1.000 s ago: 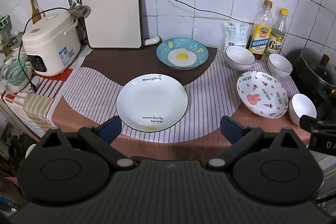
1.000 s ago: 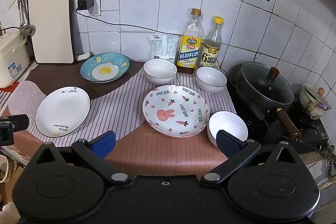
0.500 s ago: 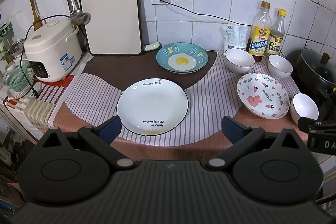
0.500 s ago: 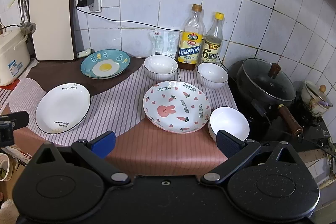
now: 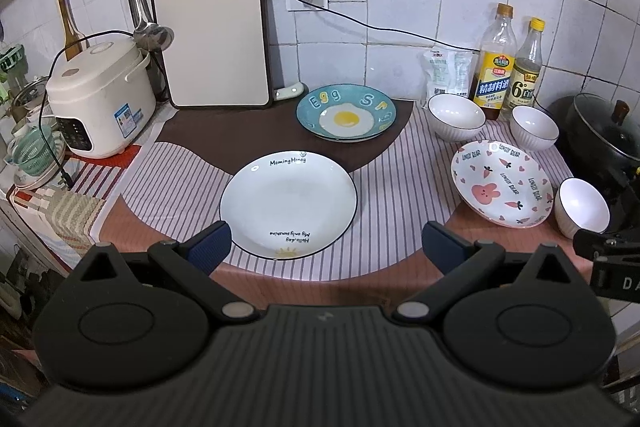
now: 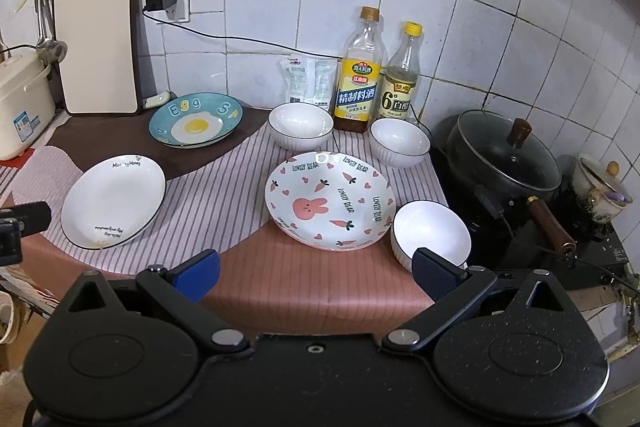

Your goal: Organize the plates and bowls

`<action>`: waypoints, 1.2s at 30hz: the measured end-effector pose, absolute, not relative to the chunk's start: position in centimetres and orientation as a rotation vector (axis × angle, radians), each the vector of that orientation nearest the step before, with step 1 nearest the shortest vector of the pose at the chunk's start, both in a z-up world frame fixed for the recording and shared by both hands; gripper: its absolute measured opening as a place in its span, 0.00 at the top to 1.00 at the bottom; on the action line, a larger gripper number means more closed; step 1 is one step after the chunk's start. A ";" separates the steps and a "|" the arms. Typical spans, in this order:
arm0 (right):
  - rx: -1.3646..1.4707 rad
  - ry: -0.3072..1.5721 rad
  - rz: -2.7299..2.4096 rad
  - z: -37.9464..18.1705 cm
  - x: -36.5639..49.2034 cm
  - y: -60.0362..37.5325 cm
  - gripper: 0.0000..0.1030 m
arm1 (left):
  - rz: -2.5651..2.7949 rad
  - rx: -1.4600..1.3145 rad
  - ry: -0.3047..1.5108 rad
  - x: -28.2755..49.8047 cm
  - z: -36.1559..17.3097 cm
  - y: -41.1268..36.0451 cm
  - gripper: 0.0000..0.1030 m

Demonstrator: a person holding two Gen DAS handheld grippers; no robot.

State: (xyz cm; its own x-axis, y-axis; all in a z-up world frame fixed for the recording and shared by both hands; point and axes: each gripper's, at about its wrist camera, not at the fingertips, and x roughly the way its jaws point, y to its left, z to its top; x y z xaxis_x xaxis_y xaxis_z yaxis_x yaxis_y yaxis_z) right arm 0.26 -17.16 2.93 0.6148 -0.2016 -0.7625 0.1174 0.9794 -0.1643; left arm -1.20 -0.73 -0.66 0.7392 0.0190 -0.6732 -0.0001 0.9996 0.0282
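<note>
Rabbit plate (image 6: 328, 201) beside white bowl (image 6: 430, 233)

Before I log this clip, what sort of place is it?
A home kitchen counter, most likely: a rice cooker and cutting board stand against a tiled wall, a lidded pot sits on a stove, and plates and bowls are spread over a striped mat.

The left gripper (image 5: 326, 243) and the right gripper (image 6: 316, 269) both hover level above the counter's front edge, jaws spread wide with nothing between their blue fingertips (image 6: 196, 273).
</note>
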 end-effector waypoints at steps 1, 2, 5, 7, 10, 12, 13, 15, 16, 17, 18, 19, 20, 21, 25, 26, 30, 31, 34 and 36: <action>-0.105 0.889 -0.184 2.9 0.2 -17.2 0.00 | 0.009 0.027 0.739 -1.3 -0.8 -0.8 0.00; -0.110 0.886 -0.184 2.8 0.2 -17.2 0.00 | 0.008 0.028 0.740 -1.3 -0.9 -1.0 0.00; -0.107 0.881 -0.188 2.7 0.0 -17.4 0.00 | 0.004 0.032 0.742 -1.4 -1.1 -1.0 0.00; -0.108 0.877 -0.186 2.7 -0.2 -17.5 0.00 | -0.002 0.028 0.741 -1.5 -1.0 -1.0 0.00; -0.117 0.866 -0.186 2.7 -0.5 -17.5 0.00 | -0.003 0.027 0.730 -1.8 -0.7 -1.1 0.00; -0.113 0.858 -0.185 2.7 -0.6 -17.7 0.00 | -0.007 0.023 0.725 -1.9 -0.7 -1.1 0.00; -0.109 0.856 -0.185 2.7 -0.6 -17.7 0.00 | -0.006 0.021 0.724 -2.0 -0.7 -1.1 0.00; -0.102 0.854 -0.184 2.8 -0.7 -17.8 0.00 | -0.006 0.019 0.725 -2.0 -0.8 -1.1 0.00; -0.101 0.853 -0.182 2.8 -0.7 -17.8 0.00 | -0.005 0.020 0.726 -2.0 -0.8 -1.1 0.00; -0.102 0.850 -0.181 2.8 -0.7 -17.8 0.00 | -0.005 0.021 0.726 -2.0 -0.9 -1.1 0.00; -0.104 0.846 -0.181 2.8 -0.8 -17.8 0.00 | -0.003 0.024 0.730 -1.9 -1.0 -1.1 0.00; -0.105 0.843 -0.181 2.8 -0.9 -17.8 0.00 | 0.001 0.027 0.739 -1.8 -1.1 -1.1 0.00; -0.105 0.842 -0.183 2.8 -0.9 -17.8 0.00 | 0.006 0.026 0.746 -1.7 -1.2 -1.1 0.00; -0.103 0.842 -0.188 2.8 -0.8 -17.7 0.00 | 0.010 0.020 0.753 -1.6 -1.3 -1.1 0.00; -0.103 0.843 -0.191 2.8 -0.8 -17.6 0.00 | 0.004 0.007 0.754 -1.6 -1.4 -0.9 0.00; -0.105 0.843 -0.192 2.8 -0.8 -17.6 0.00 | 0.004 0.010 0.753 -1.6 -1.4 -0.9 0.00; -0.105 0.844 -0.192 2.7 -0.7 -17.5 0.00 | 0.005 0.008 0.757 -1.6 -1.5 -0.8 0.00; -0.107 0.846 -0.193 2.7 -0.7 -17.5 0.00 | 0.006 0.007 0.759 -1.6 -1.5 -0.8 0.00; -0.118 0.850 -0.192 2.7 -0.6 -17.3 0.00 | 0.007 0.010 0.763 -1.6 -1.6 -0.7 0.00; -0.120 0.850 -0.193 2.7 -0.6 -17.3 0.00 | 0.007 0.008 0.765 -1.6 -1.6 -0.7 0.00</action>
